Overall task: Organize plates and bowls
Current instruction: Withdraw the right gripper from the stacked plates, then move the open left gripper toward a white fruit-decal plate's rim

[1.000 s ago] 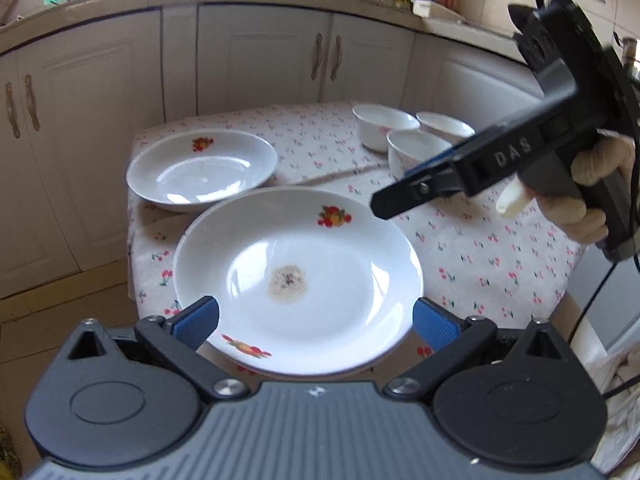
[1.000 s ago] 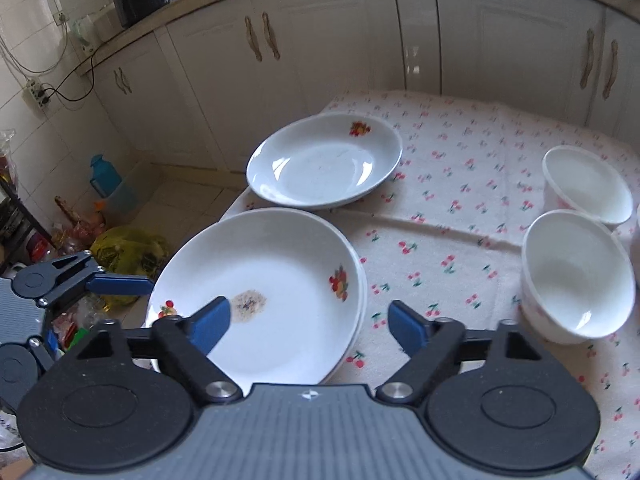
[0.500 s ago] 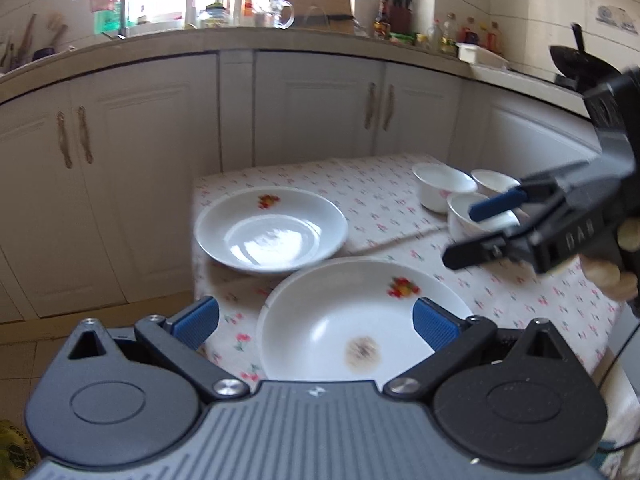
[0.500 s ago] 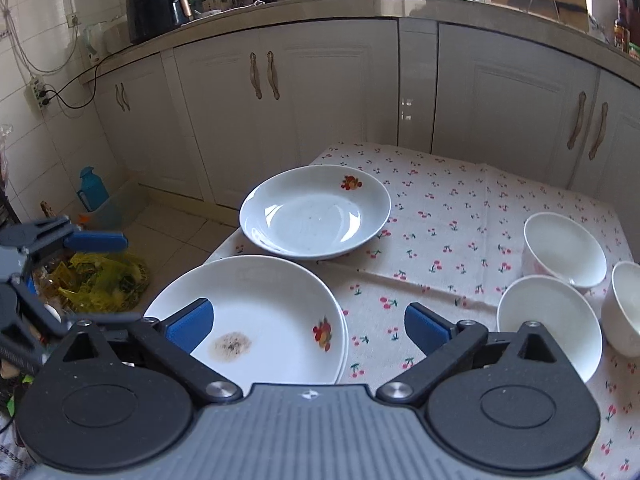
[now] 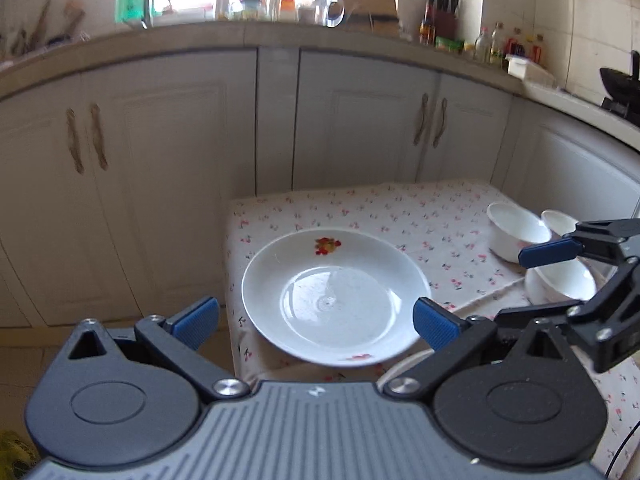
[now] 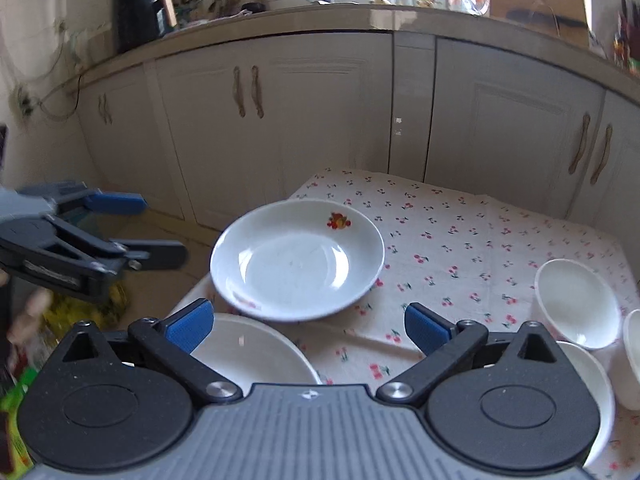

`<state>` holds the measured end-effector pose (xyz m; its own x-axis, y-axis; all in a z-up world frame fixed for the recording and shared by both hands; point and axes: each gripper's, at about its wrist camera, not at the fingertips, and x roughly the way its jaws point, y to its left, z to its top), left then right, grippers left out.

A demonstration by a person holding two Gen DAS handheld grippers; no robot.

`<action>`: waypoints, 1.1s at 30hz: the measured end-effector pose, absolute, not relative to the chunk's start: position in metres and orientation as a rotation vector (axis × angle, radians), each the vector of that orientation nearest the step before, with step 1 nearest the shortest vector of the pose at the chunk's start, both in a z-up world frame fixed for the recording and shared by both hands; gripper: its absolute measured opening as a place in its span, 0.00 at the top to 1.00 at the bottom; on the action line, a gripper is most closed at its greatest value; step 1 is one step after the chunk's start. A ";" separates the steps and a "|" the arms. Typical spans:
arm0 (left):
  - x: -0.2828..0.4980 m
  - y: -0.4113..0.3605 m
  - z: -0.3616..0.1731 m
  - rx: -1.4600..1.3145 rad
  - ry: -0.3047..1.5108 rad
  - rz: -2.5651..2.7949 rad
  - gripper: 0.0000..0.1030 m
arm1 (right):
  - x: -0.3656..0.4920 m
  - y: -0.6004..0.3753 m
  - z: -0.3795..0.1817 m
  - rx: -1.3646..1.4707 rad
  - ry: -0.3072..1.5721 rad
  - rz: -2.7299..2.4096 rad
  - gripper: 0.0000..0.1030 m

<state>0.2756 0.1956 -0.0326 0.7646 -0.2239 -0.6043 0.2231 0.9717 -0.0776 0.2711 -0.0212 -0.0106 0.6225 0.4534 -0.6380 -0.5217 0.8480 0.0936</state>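
A white plate with a fruit print [image 5: 336, 296] [image 6: 296, 256] lies at the far left of the cherry-print table [image 5: 400, 208]. In front of it a plate stack [image 6: 256, 352] shows only its far rim in the right wrist view. Three white bowls [image 6: 576, 304] [image 6: 592, 384] [image 6: 634, 360] cluster at the right. My left gripper [image 5: 316, 322] [image 6: 152, 228] is open and empty, held off the table's left edge. My right gripper [image 6: 308, 328] [image 5: 516, 286] is wide open and empty, short of the plates and beside the bowls [image 5: 516, 232].
White cabinets [image 6: 304, 128] run close behind and left of the table, under a cluttered worktop [image 5: 280, 32]. Left of the table there is floor with a yellow bag [image 6: 92, 308]. A person's hand [image 6: 32, 312] holds the left gripper.
Both grippers pulled back from the plates and tilted upward. The stained near plate slid under the gripper bodies. The left gripper swung out left of the table. The right jaws widened.
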 end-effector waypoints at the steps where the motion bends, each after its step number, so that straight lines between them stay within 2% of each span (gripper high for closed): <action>1: 0.285 0.196 -0.037 -0.007 0.680 -0.248 0.01 | 0.278 -0.021 -0.012 -0.081 0.710 0.555 0.00; 9: 0.333 0.207 -0.062 -0.036 0.742 -0.244 0.01 | 0.316 -0.011 -0.026 -0.002 0.775 0.535 0.01; 19: 0.367 0.205 -0.070 -0.026 0.774 -0.282 0.01 | 0.333 -0.011 -0.043 -0.086 0.853 0.559 0.17; 27: 0.385 0.208 -0.073 -0.025 0.799 -0.297 0.01 | 0.337 -0.022 -0.030 -0.359 0.852 0.642 0.17; 33: 0.393 0.208 -0.079 -0.036 0.837 -0.323 0.01 | 0.362 -0.025 -0.034 -0.440 0.896 0.756 0.16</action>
